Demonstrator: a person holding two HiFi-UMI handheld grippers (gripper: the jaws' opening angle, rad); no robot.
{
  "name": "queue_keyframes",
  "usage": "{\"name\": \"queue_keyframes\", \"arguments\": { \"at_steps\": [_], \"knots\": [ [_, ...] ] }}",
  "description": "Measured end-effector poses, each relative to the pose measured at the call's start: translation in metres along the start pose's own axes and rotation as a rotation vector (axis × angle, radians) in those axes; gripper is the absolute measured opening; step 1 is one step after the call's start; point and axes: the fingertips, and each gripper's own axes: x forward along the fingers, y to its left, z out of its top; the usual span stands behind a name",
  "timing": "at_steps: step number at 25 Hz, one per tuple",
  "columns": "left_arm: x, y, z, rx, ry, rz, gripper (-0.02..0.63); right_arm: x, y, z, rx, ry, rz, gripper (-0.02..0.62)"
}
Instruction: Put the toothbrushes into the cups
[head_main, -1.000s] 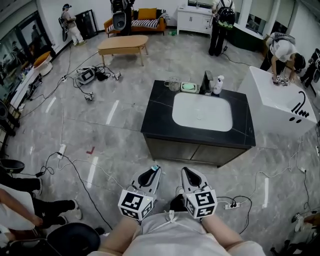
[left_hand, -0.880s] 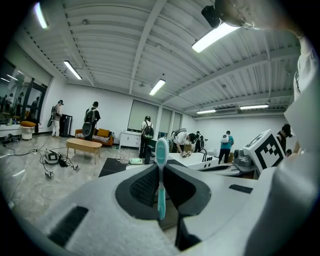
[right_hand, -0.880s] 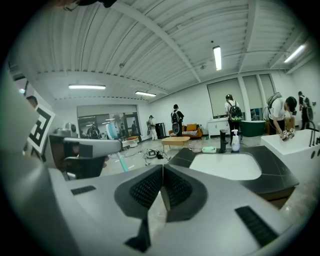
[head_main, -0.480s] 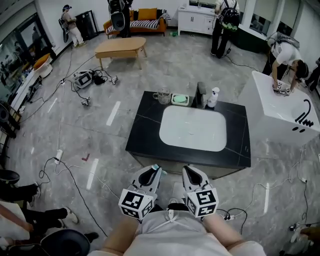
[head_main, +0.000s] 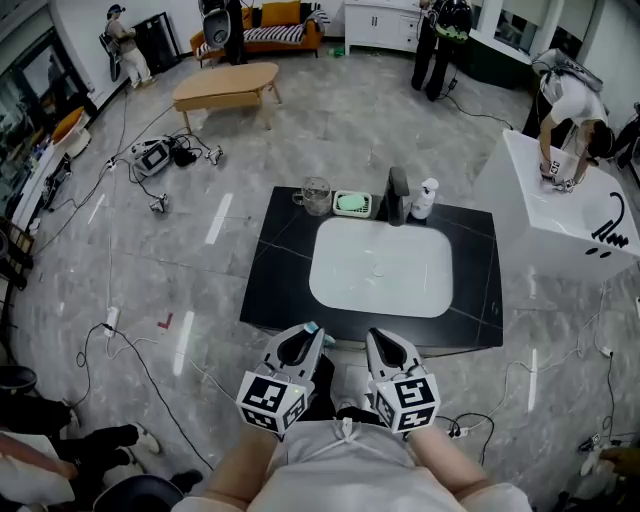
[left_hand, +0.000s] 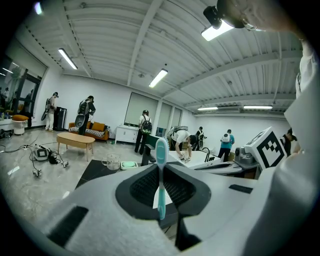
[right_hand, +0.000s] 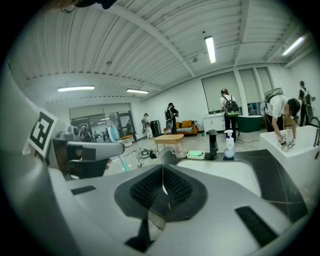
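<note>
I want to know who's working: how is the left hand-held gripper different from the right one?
The left hand-held gripper clamps a teal toothbrush upright; the right hand-held gripper holds nothing. Left jaws sit slightly apart around the handle; right jaws meet. Both point toward the sink counter.

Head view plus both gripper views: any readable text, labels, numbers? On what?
No readable text in any view.
Left marker cube and right marker cube: black-and-white square patterns only, no letters or digits.
Spray bottle: any label is too small to read.
</note>
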Motion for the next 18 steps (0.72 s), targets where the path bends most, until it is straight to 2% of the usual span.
{"name": "queue_keyframes", "arguments": {
  "at_steps": [11,18],
  "knots": [
    [0.088,0.092,0.041,0.003,0.006,-0.103,0.04,0.102,-0.037,0.043,0.021,0.01,-0.116,0.028],
    [0.138,0.16,0.077,-0.001,-0.014,-0.135,0.04,0.169,-0.043,0.074,0.047,0.013,-0.169,0.028]
  ]
}}
